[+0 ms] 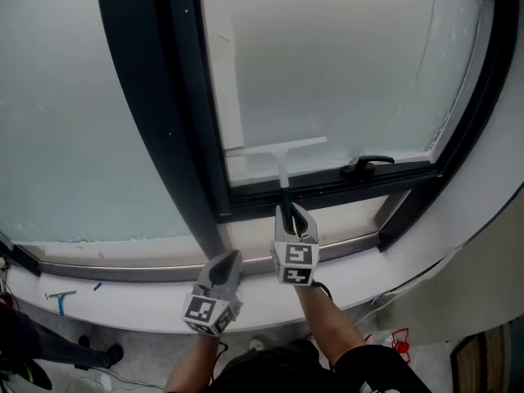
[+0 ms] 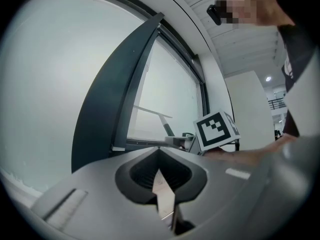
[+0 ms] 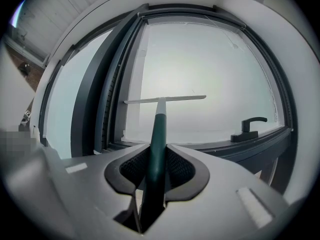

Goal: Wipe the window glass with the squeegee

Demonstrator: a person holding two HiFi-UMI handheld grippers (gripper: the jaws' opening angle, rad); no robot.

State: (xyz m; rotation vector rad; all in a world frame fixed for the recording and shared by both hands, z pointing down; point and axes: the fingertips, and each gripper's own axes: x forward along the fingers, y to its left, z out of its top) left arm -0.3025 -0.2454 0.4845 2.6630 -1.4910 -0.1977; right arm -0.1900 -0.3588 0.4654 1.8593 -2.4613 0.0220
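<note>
Now: right gripper (image 1: 289,213) clamping squeegee (image 1: 279,149) by dark handle, handle running straight up from jaws, blade lying crosswise low on window glass (image 1: 344,64) (bare pane stretching above it). Left gripper (image 1: 232,258) hanging lower by sill (image 1: 106,254), jaws together, holding nothing, farther from glass.

Landmark: window handle (image 1: 367,166), jutting from the lower frame rail (image 1: 327,188), the only snag along that edge. Above the handle, the glass (image 1: 344,56) is bare, with free passage. Left of the handle, the squeegee (image 1: 277,149) blade lies across the low glass, and its stem runs down into the right gripper (image 1: 293,217), which is clamped on it. Farther left, a dark mullion (image 1: 160,97) walls off the pane. Below the handle, the sill (image 1: 352,244) is open.
</note>
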